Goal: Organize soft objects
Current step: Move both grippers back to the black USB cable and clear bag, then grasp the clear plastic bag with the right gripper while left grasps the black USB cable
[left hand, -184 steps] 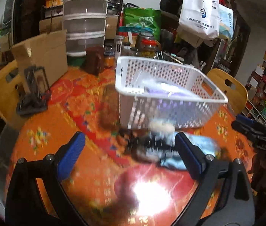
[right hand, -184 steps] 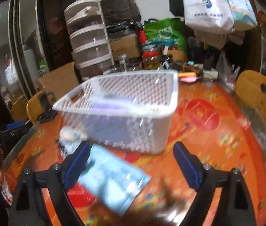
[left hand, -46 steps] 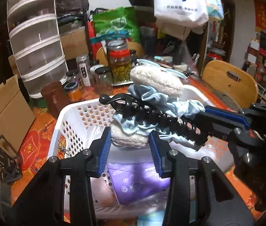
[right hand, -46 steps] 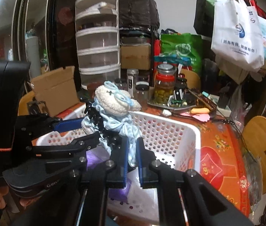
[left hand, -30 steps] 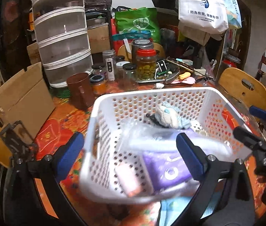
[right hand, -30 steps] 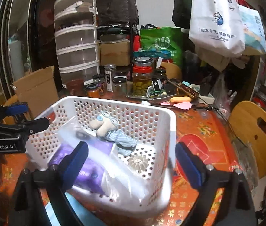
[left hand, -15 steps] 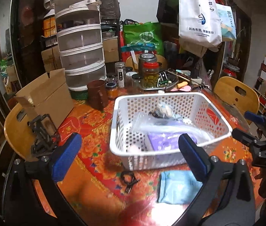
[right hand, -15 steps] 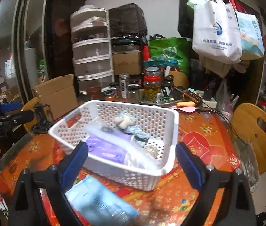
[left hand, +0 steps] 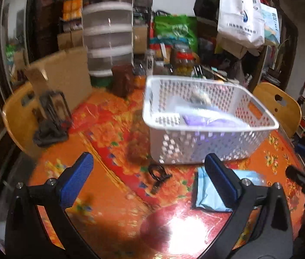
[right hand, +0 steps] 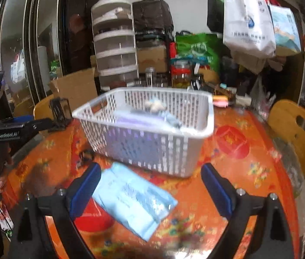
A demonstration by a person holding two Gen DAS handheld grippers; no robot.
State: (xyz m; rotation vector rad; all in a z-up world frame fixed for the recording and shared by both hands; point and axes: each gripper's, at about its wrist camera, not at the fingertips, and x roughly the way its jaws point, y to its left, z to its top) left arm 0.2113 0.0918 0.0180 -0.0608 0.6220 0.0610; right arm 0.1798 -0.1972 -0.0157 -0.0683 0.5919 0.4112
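Pale blue soft plastic packet (right hand: 131, 200) lies flat on the orange floral tablecloth (right hand: 239, 172), just near of the white perforated plastic basket (right hand: 152, 129). Both the right gripper (right hand: 150, 185) and left gripper (left hand: 148, 179) gape wide, empty. Best pinch one packet edge, lifting clear over the rim.

Setting: a cluttered home dining room. A round table under an orange-and-red floral cloth (left hand: 109, 133) is ringed by yellow wooden chairs (right hand: 297, 129). Glass pickle jars (right hand: 180, 73), a translucent plastic drawer tower (right hand: 115, 49) and hanging white shopping bags (left hand: 241, 15) are seen behind.
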